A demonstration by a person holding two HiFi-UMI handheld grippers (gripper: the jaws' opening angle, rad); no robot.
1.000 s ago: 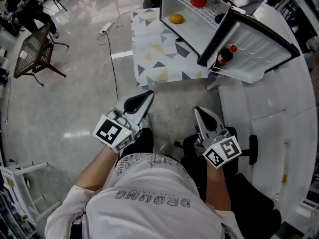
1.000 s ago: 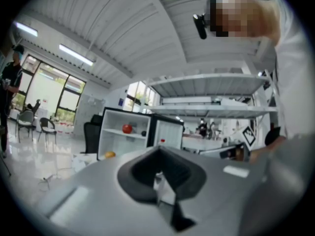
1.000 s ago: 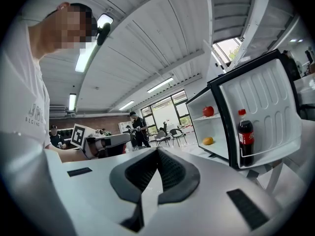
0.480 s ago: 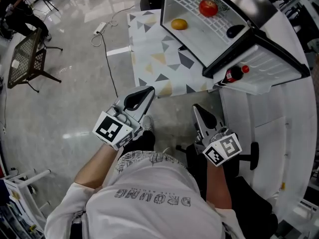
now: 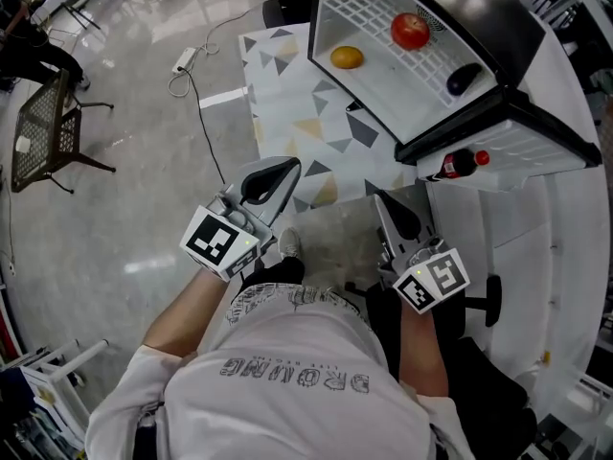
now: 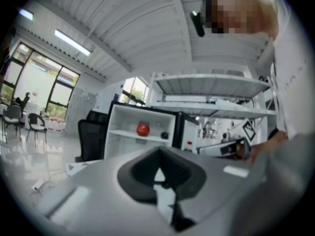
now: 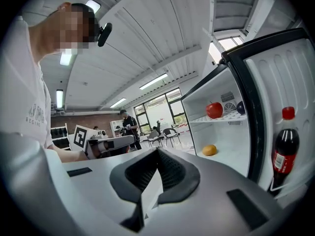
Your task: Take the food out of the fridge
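The small white fridge (image 5: 383, 65) stands open ahead of me. On its wire shelf lie a red apple (image 5: 410, 30) and a dark fruit (image 5: 464, 78); an orange (image 5: 347, 57) rests on the floor below. A cola bottle (image 5: 460, 165) stands in the door rack (image 5: 517, 147). My left gripper (image 5: 278, 175) and right gripper (image 5: 388, 204) are both shut and empty, held level short of the fridge. The left gripper view shows the apple (image 6: 142, 129) far ahead. In the right gripper view the apple (image 7: 214, 109), orange (image 7: 209, 150) and bottle (image 7: 283, 151) appear to the right.
The fridge sits on a low table with a triangle pattern (image 5: 287, 103). A mesh chair (image 5: 53, 127) and a power strip with cable (image 5: 184, 60) are on the floor at left. A black office chair (image 5: 479, 300) and a white counter (image 5: 565, 257) stand at right.
Both grippers have moved forward towards the fridge, still shut. The fridge and its food now sit nearer in the head view.
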